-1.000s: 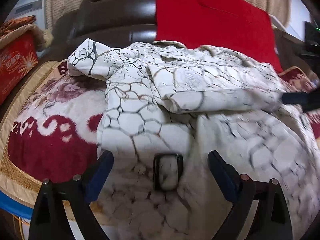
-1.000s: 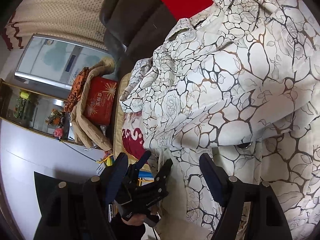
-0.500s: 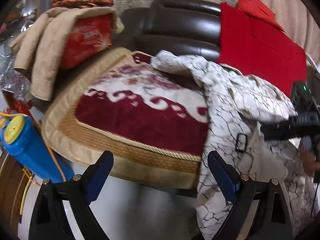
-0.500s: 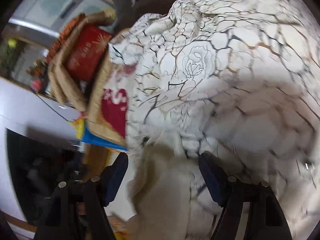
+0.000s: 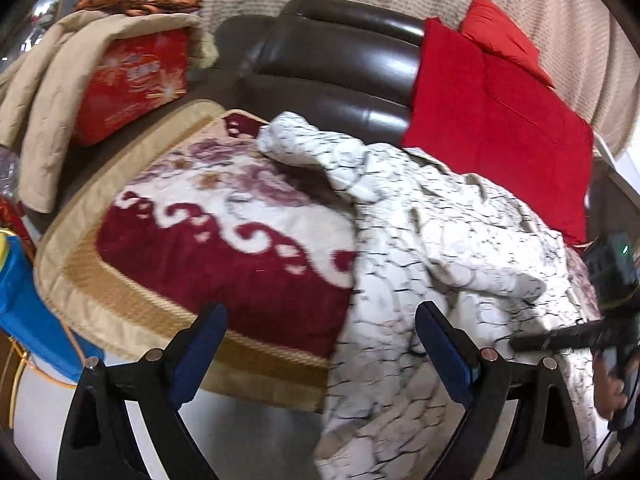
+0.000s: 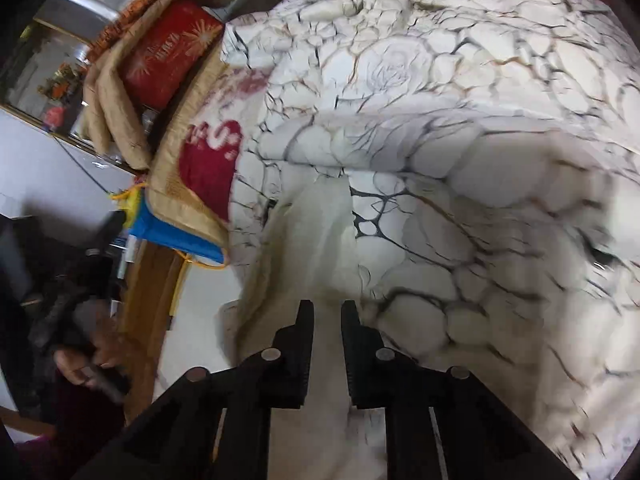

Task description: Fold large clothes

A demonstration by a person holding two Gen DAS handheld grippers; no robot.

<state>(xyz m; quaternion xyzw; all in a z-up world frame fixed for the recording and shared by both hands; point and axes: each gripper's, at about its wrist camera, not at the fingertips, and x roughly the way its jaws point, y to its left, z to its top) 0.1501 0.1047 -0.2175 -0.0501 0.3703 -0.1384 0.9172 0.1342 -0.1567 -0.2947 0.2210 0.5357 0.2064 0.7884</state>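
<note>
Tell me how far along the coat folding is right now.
Early. Done: the white patterned coat lies on the sofa cushion with one part lapped across its top, the rest rumpled, its bottom hanging over the front edge. In hand: the right gripper is closing on the coat's pale lining at that hanging edge; the left gripper is open, holding nothing. Left: the main folds.

Two wrist fisheyes, both tilting down at the sofa seat

Left wrist cam is sitting back off the seat edge, facing the sofa back point(image 5: 340, 60), garment point(image 5: 440, 240) on its right. Right wrist cam is hanging close over the garment point(image 6: 440, 140), rolled sideways. Both are sharing the garment, seat rug point(image 5: 224, 240) point(image 6: 208, 160) and red box point(image 5: 136, 80) point(image 6: 168, 60).
</note>
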